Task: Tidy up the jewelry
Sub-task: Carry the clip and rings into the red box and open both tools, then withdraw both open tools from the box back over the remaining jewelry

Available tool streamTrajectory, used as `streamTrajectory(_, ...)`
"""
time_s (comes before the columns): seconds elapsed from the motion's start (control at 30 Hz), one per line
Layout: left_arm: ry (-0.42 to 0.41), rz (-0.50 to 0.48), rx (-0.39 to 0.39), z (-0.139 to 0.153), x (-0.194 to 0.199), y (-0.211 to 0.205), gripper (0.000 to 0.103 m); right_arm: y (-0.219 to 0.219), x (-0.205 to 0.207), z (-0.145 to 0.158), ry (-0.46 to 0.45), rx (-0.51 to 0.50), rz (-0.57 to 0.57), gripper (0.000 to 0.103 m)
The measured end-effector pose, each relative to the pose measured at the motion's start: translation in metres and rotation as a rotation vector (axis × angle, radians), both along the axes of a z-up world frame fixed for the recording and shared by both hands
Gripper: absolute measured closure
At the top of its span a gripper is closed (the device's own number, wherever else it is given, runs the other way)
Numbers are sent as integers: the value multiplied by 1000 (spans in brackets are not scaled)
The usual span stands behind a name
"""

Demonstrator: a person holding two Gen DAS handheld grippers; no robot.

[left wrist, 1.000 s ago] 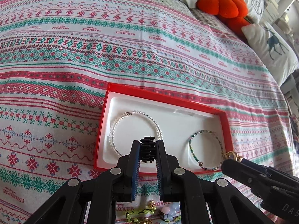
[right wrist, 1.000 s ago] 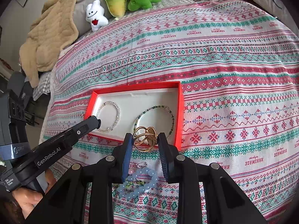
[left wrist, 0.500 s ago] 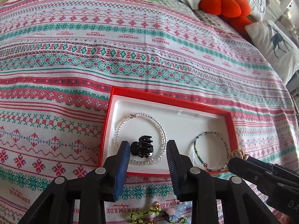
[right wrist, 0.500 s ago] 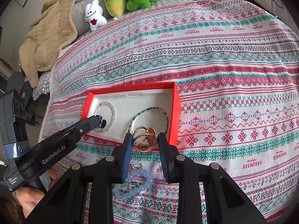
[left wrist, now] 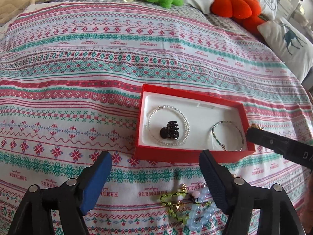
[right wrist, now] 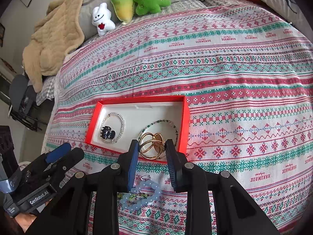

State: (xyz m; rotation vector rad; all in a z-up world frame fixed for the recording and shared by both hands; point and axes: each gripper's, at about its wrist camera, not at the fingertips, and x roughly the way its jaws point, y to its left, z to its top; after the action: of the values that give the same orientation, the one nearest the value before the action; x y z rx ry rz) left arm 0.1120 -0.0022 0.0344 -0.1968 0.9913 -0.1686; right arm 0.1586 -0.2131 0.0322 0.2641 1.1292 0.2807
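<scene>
Black hair clip (left wrist: 169,130) lies in the red box (left wrist: 192,96), inside the clear bead bracelet (left wrist: 168,125). My left gripper (left wrist: 155,173) stands before the box, jaws opening wide, nothing between them. My right gripper (right wrist: 151,153) pinches the gold ring ornament (right wrist: 151,145) over the box's near right corner, by the green bracelet (right wrist: 172,123).

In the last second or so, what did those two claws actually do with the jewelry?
The left claw let go of the black hair clip, which now lies inside the clear bead bracelet in the red box; its jaws are opening, nothing between them, and it has backed away. The right claw stayed put, still clamped on the gold ring piece over the box's near corner. The green bead bracelet did not move.
</scene>
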Motion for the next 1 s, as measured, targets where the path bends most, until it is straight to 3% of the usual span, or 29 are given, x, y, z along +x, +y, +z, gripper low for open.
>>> streamTrajectory(0.17, 13, 13, -8, -2, -7, 9, 17, 5, 3, -1, -6, -36, -1, 73)
streamTrajectory(0.8, 26, -10, 24, -4, -10, 9, 16, 14, 20, -24, 30, -96, -28, 72)
streamTrajectory(0.87, 22, -10, 26, -3, -10, 8, 16, 14, 22, -24, 41, -83, -20, 69)
streamTrajectory(0.93, 21, -11, 27, -3, -12, 8, 16, 15, 21, -23, 42, -62, -9, 57)
streamTrajectory(1.0, 21, -14, 32, -3, -14, 8, 16, 16, 18, -21, 39, -51, -4, 54)
